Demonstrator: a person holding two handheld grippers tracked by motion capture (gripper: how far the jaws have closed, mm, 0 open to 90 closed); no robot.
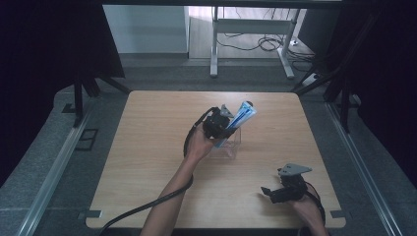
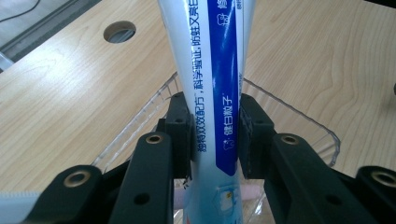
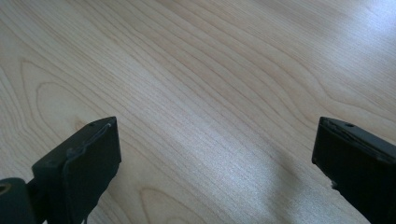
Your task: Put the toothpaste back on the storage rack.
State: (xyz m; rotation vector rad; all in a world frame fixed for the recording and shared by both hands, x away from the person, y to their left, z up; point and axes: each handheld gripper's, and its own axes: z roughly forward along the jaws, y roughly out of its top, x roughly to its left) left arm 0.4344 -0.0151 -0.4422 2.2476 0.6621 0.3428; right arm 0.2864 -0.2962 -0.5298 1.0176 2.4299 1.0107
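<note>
Left tongs [image 2: 215,135] pinching one toothpaste tube [image 2: 212,70], one clear box [image 1: 227,146], perhaps holding more.

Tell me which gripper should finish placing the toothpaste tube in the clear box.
Left. The left gripper already clamps the toothpaste tube over the clear box; the right gripper sits open, apart near the table's front edge.
</note>
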